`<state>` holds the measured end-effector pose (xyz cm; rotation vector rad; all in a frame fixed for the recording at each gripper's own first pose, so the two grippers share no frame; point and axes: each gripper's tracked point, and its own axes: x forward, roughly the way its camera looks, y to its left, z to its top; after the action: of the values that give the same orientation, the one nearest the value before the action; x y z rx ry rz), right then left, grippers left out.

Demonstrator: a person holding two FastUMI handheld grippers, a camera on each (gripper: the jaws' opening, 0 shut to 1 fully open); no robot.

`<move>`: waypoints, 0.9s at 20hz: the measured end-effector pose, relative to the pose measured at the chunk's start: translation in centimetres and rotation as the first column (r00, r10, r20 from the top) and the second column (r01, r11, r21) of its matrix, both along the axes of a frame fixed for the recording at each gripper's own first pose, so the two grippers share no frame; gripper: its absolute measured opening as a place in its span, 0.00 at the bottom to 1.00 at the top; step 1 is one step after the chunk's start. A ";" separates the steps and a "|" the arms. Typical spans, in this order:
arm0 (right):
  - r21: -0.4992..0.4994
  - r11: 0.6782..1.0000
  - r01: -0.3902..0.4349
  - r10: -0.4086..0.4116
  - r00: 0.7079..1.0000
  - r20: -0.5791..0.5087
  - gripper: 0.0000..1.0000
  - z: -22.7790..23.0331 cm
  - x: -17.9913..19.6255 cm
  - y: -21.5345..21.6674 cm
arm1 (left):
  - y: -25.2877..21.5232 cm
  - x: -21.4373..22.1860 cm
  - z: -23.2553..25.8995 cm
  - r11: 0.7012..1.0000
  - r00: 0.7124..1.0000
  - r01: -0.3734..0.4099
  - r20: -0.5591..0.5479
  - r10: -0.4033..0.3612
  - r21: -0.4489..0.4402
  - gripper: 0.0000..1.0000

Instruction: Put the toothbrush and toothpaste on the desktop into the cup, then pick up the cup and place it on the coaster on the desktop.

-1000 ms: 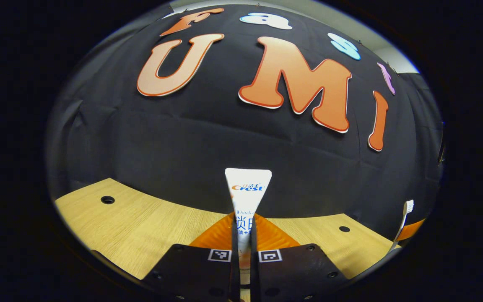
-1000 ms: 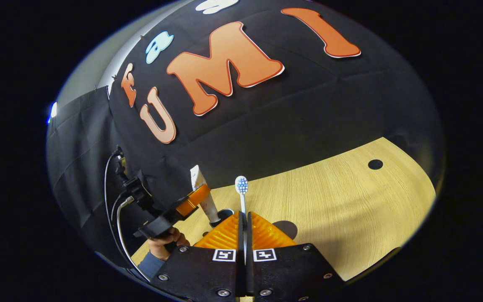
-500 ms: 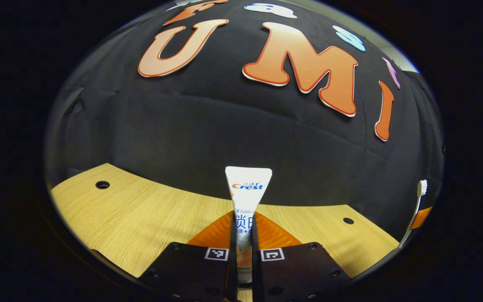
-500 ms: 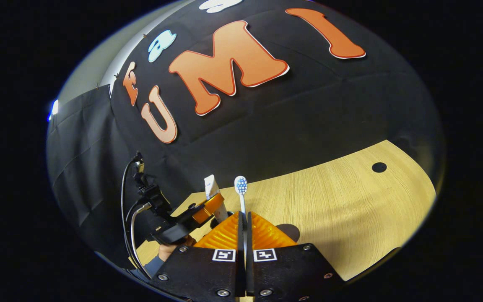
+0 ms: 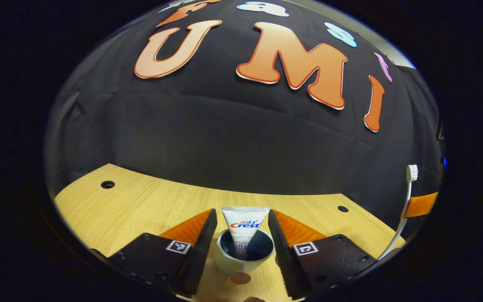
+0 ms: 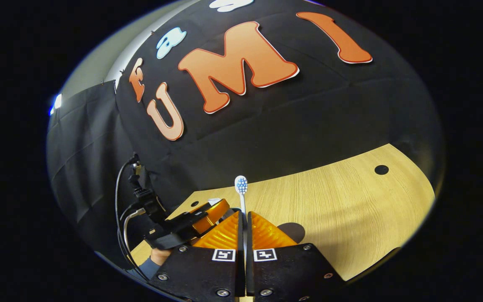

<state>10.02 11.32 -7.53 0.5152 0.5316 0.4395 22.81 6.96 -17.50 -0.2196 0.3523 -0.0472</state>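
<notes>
The white toothpaste tube (image 5: 245, 228) stands upright in a pale cup with a dark inside (image 5: 241, 259). My left gripper (image 5: 242, 212) is open, one finger on each side of the cup, touching neither tube nor cup. In the right gripper view, my right gripper (image 6: 244, 214) is shut on the handle of the white toothbrush (image 6: 241, 185), whose bristle head points up and away. The toothbrush (image 5: 406, 205) also stands at the far right of the left gripper view. A dark round disc (image 6: 292, 230), perhaps the coaster, lies on the desktop just beyond my right fingers.
The light wooden desktop (image 6: 342, 201) has small black holes (image 6: 381, 169). In the right gripper view, a hand (image 6: 157, 254) holds the left gripper (image 6: 191, 222) with its cables at lower left. A small brown round spot (image 5: 240, 277) lies in front of the cup.
My left gripper has opened and let go of the toothpaste, which now stands lower, in the cup. The right gripper still holds the toothbrush and has barely moved.
</notes>
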 end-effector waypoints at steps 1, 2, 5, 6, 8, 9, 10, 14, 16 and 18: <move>-0.001 1.000 0.004 -0.004 1.000 0.001 0.01 0.1 0.0 0.0 | 0.4 -0.4 0.6 1.000 1.000 -0.005 0.010 0.005 0.015 0.84; 0.001 1.000 0.000 0.000 1.000 0.004 0.01 0.2 -0.1 0.2 | 0.8 -0.9 1.3 1.000 1.000 -0.011 0.027 0.010 0.024 0.85; 0.013 1.000 0.000 0.000 1.000 0.020 0.01 0.8 0.1 0.6 | 1.9 -2.6 3.2 0.999 0.998 -0.030 0.064 0.027 0.040 0.96; 0.011 1.000 -0.001 0.001 1.000 0.027 0.01 1.0 0.3 1.1 | 2.6 -3.2 3.7 0.998 0.997 -0.042 0.073 0.038 0.054 0.96; 0.016 1.000 0.005 -0.006 0.999 0.047 0.01 1.6 0.9 1.7 | 3.7 -4.7 4.5 0.995 0.995 -0.064 0.086 0.058 0.076 0.97; 0.024 1.000 0.007 -0.009 0.998 0.059 0.01 1.9 1.1 2.0 | 4.2 -5.3 4.9 0.994 0.994 -0.072 0.092 0.065 0.079 0.97; 0.032 0.999 0.006 -0.009 0.998 0.069 0.01 2.2 1.3 2.4 | 4.6 -6.0 5.3 0.994 0.993 -0.077 0.096 0.069 0.081 0.98; 0.052 0.999 0.003 -0.010 0.993 0.122 0.01 3.0 2.7 4.4 | 6.1 -8.4 6.2 0.991 0.990 -0.093 0.119 0.082 0.099 0.97; 0.066 0.998 0.005 -0.013 0.991 0.132 0.02 3.1 3.5 5.6 | 7.0 -9.2 6.5 0.987 0.987 -0.110 0.130 0.095 0.113 0.97; 0.073 0.997 0.006 -0.016 0.990 0.141 0.01 3.2 4.6 6.8 | 7.8 -9.9 7.1 0.986 0.983 -0.127 0.145 0.110 0.110 0.98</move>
<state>14.57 18.15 -4.35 0.5520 0.3770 0.4827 12.94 14.79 -10.41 -0.1178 0.2019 0.0762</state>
